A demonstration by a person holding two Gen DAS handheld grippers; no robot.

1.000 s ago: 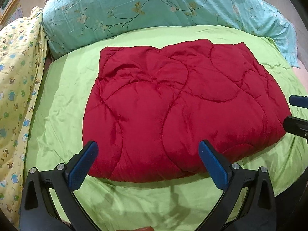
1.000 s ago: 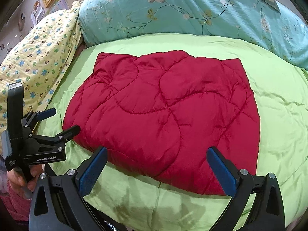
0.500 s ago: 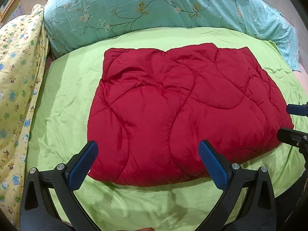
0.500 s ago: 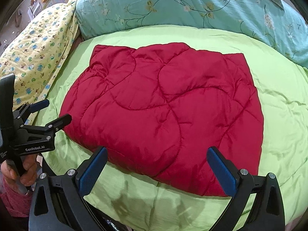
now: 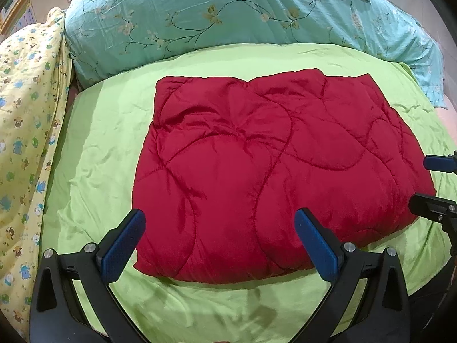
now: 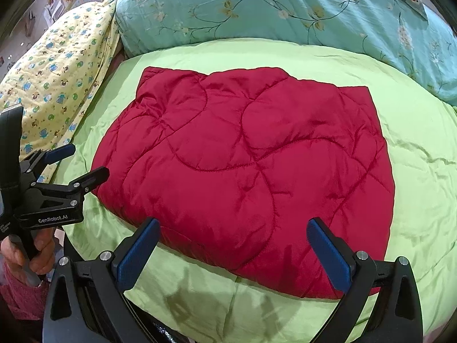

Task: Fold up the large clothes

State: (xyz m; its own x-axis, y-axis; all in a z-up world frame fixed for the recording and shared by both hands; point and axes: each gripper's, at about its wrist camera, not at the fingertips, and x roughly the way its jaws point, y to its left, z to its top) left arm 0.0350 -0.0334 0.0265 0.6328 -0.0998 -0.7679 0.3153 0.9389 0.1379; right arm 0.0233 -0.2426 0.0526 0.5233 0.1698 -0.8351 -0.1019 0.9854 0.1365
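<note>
A lime-green bedsheet [image 5: 108, 131] covers the bed, and a turquoise floral duvet [image 5: 228, 14] lies bunched along its far side. A yellow quilt with small animal prints [image 5: 25, 108] hangs at the left. In the middle of the sheet rests the red quilted garment [image 5: 271, 165], already folded into a thick, puffy rectangle; what kind of garment it is, I cannot tell.

The left gripper [image 5: 220, 237] hovers over the near left part of the bundle with its 2 blue pads spread wide, holding nothing. The right gripper [image 6: 234, 245] hovers over the near right part, also spread wide and empty. In the right wrist view a hand [image 6: 28, 254] grips the left tool's handle.

I judge that 1 more fold may remain, or the work is nearly done. The risk is in the padding: it is slippery and springy, so if a claw pinches only the top layer, the lower layers can slide out and the bundle can open. Pulling may also drag the smooth sheet into wrinkles.
</note>
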